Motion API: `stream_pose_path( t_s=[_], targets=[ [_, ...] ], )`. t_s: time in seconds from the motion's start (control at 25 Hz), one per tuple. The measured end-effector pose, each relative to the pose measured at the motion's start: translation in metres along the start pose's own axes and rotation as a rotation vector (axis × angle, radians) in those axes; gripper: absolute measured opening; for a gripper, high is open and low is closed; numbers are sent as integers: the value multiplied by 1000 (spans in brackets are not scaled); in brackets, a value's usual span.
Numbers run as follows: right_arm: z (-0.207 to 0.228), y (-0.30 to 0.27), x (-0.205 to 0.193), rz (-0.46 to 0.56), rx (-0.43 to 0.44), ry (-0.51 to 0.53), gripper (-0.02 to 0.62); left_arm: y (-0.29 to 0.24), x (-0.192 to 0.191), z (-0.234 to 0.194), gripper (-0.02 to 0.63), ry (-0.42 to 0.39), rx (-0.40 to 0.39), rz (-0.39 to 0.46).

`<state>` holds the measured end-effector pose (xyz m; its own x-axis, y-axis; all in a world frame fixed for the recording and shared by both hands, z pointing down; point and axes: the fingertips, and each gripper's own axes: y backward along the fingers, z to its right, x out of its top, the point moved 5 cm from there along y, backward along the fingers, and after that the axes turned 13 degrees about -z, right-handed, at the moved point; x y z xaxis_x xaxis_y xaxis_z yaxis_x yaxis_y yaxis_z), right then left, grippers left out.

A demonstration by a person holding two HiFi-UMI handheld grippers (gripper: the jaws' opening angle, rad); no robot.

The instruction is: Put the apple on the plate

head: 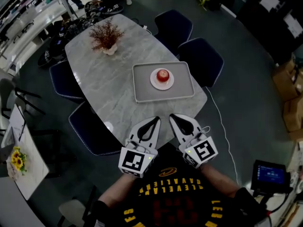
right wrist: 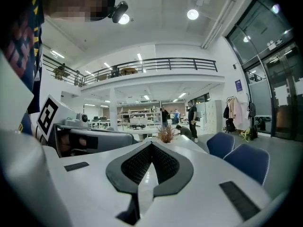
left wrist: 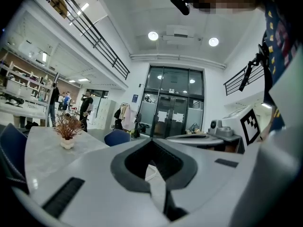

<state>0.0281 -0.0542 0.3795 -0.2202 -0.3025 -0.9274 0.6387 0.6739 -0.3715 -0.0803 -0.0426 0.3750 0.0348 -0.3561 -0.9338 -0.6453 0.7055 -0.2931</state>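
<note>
At the near end of the bench (head: 99, 84), in the head view, the person is holding both grippers low and close to the body. The left gripper (head: 155, 120) and the right gripper (head: 173, 117) are lying side by side with their tips pointing toward the tray (head: 141, 92), each clenched with nothing in it. The apple (head: 163, 74) is sitting on the plate (head: 154, 82), which is resting in the tray, well apart from both grippers. A dried plant (head: 106, 36) is standing at the far end, and blue chairs (head: 202, 58) are ringing the bench.

Along the left gripper view, the left gripper (left wrist: 152, 142) is pressing its jaws together, empty, with the dried plant (left wrist: 67, 128) standing off to the left on the bench (left wrist: 47, 145).

Along the right gripper view, the right gripper (right wrist: 151, 145) is likewise clenched on nothing. The dried plant (right wrist: 166, 134) is showing just past its tips, and blue chairs (right wrist: 251, 161) are sitting to the right.
</note>
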Motion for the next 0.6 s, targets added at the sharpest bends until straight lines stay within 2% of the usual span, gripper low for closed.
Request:
stream_pose_path(
  t_s=[0.24,0.6],
  targets=[
    [4,6,-12,-35,-15,-22,6,-3,-7,0,2,19,11,-5],
    [-4,8,-9,-15,-5,-35,6,5,0,3,2,2,14,4]
  ],
)
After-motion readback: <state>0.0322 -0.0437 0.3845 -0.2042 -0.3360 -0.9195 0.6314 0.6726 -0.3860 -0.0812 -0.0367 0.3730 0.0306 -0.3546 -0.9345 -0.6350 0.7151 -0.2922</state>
